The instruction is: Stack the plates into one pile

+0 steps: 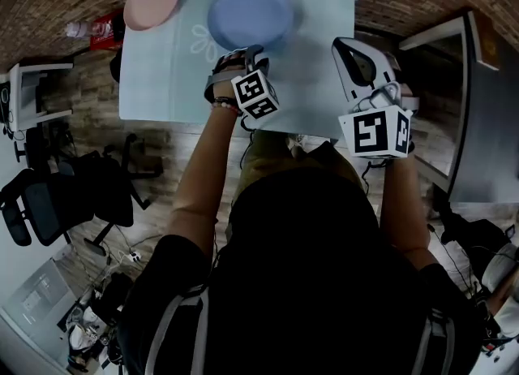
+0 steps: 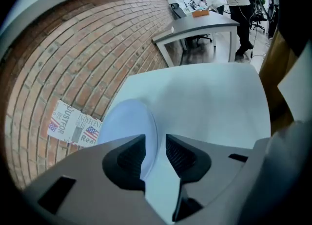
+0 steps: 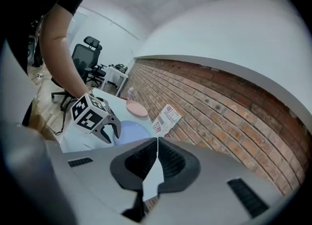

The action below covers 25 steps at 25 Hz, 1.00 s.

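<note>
A blue plate [image 1: 251, 15] lies at the far middle of the pale blue table [image 1: 324, 24], and a pink plate [image 1: 151, 0] lies at its far left corner. My left gripper [image 1: 243, 50] is at the blue plate's near edge. In the left gripper view the jaws of that gripper [image 2: 156, 153] stand apart around the rim of the blue plate [image 2: 127, 126], and the pads do not press on it. My right gripper [image 1: 347, 53] hovers over the table's right side. The right gripper view shows the right gripper [image 3: 157, 146] shut with nothing in it, looking toward the blue plate [image 3: 131, 131] and the pink plate [image 3: 136, 108].
A leaflet with flags [image 2: 73, 124] leans on the brick wall behind the table. Office chairs [image 1: 65, 195] stand on the left, and a grey desk [image 1: 478, 105] on the right. A person [image 2: 243, 5] stands by a far desk. A bottle [image 3: 130, 92] stands near the pink plate.
</note>
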{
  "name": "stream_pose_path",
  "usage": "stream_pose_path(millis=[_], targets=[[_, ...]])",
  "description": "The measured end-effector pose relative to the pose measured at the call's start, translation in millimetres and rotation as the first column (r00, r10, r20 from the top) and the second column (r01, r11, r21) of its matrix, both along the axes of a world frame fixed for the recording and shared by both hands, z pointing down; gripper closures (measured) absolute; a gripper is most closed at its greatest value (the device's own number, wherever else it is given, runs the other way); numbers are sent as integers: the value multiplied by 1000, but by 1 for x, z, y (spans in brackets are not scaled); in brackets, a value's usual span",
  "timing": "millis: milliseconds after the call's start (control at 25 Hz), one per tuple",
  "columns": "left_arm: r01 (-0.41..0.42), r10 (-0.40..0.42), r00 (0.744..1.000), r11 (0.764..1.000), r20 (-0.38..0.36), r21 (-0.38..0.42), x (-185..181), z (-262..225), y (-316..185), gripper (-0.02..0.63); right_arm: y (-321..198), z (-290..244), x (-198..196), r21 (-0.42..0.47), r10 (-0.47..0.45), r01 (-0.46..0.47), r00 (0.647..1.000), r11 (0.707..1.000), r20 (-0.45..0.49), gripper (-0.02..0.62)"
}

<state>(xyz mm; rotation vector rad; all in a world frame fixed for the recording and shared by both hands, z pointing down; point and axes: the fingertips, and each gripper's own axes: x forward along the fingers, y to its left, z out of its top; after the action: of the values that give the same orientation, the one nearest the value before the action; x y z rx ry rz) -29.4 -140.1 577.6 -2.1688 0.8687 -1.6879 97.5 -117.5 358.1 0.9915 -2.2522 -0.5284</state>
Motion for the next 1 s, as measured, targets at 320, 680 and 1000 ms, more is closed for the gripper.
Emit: stream_pose_path(millis=[320,680,1000], targets=[[-18,20,999,999,47,-46,0,40,-16,469,-1,16,14,-30,28,-29,1000,999,-11,558],[-38,45,993,997,107,-63,-6,56,-34,469,1,17,25,-32,68,-69,997,997,-22,558],[-41,51,989,996,135,-74,-3,61,-30,528,5,14,44,-28,116,-117,993,993,-26,558]])
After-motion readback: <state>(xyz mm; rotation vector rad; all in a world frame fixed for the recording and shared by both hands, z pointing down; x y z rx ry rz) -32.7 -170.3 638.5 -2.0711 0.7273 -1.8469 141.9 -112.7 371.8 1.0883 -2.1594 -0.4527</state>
